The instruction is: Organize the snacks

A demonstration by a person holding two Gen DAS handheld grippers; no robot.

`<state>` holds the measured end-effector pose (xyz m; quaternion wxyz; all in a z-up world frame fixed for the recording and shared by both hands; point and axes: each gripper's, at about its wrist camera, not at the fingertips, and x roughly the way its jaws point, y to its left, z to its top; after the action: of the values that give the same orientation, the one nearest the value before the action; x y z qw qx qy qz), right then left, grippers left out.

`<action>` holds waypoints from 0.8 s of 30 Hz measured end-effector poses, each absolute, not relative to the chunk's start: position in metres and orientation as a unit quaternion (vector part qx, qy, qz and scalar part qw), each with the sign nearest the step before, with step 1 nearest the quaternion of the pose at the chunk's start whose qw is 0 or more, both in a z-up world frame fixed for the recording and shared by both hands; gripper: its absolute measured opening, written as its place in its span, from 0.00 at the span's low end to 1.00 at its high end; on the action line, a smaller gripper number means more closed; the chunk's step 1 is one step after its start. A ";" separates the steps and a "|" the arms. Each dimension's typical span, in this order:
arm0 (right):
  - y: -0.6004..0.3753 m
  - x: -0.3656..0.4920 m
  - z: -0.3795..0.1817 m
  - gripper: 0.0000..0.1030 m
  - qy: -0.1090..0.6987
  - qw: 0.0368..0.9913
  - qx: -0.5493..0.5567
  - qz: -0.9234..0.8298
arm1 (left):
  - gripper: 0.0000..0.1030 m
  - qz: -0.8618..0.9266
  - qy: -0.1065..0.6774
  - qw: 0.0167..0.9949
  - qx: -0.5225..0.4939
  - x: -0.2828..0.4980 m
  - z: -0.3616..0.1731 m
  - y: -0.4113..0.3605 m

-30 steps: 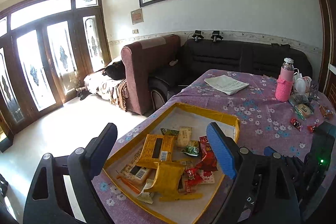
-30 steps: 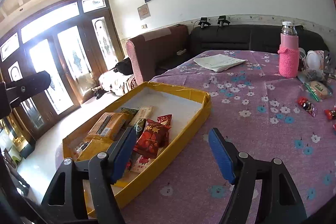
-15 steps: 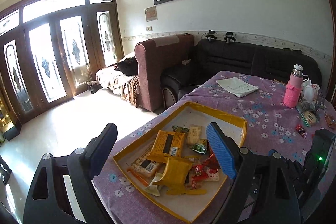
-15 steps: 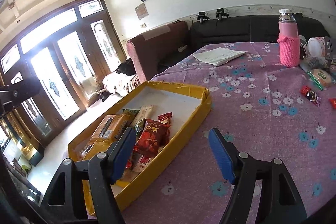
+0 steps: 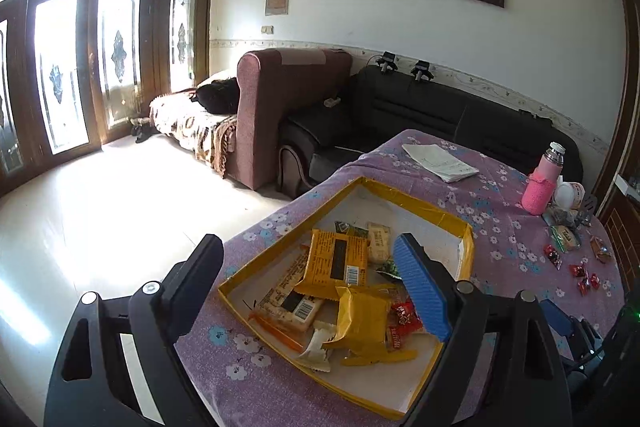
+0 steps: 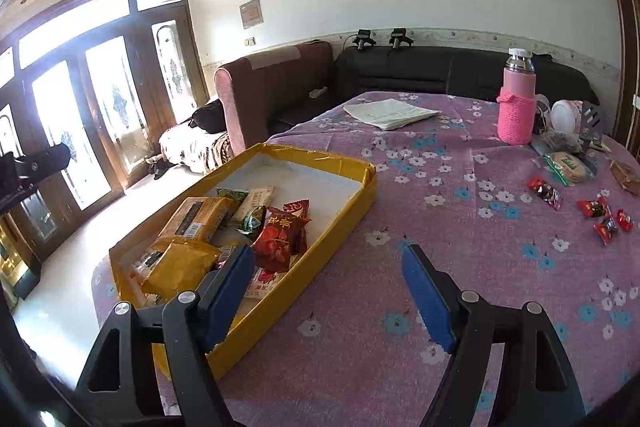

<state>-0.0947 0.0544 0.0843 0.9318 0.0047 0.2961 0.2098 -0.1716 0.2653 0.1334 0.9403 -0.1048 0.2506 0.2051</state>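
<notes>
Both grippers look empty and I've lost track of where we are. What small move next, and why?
Probably swing the right gripper, open and empty, right and forward toward the red candies loose on the tablecloth. The yellow tray already holds several packets, while those candies and the green-wrapped biscuit pack lie outside it. The left gripper, also open, hangs over the tray.

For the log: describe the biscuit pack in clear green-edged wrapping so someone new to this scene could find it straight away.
Start at the pink bottle standing at the far right of the purple floral tablecloth. Just in front of it and a little to the right, outside the yellow box, lies the biscuit pack. Unlike the small red candies scattered nearer the camera, it is pale, round and larger, with green-edged clear wrapping.
</notes>
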 end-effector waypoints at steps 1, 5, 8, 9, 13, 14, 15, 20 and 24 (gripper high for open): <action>0.059 -0.096 0.084 0.75 0.301 0.930 0.000 0.210 | 0.85 0.203 0.258 0.938 -0.109 -0.170 0.128 0.270; 0.089 -0.097 0.078 0.75 0.321 0.920 -0.030 0.225 | 0.85 0.203 0.277 0.930 -0.128 -0.164 0.111 0.289; 0.109 -0.094 0.073 0.75 0.328 0.913 -0.045 0.237 | 0.85 0.207 0.281 0.925 -0.147 -0.161 0.103 0.303; 0.116 -0.093 0.071 0.75 0.332 0.910 -0.050 0.242 | 0.85 0.208 0.282 0.924 -0.151 -0.160 0.102 0.306; 0.131 -0.093 0.066 0.75 0.336 0.905 -0.071 0.253 | 0.85 0.213 0.285 0.921 -0.157 -0.157 0.098 0.311; 0.131 -0.094 0.066 0.75 0.334 0.905 -0.072 0.254 | 0.85 0.214 0.284 0.921 -0.156 -0.157 0.098 0.310; 0.131 -0.095 0.066 0.75 0.333 0.905 -0.071 0.256 | 0.85 0.215 0.281 0.922 -0.155 -0.157 0.100 0.309; 0.121 -0.104 0.071 0.75 0.323 0.907 -0.057 0.265 | 0.85 0.230 0.248 0.932 -0.132 -0.171 0.119 0.292; 0.108 -0.113 0.076 0.75 0.314 0.908 -0.050 0.271 | 0.85 0.244 0.202 0.943 -0.106 -0.191 0.139 0.271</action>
<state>-0.1133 0.1080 0.0762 0.9084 -0.0500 0.3145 0.2709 -0.1914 0.2709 0.1391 0.9426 -0.1060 0.2022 0.2439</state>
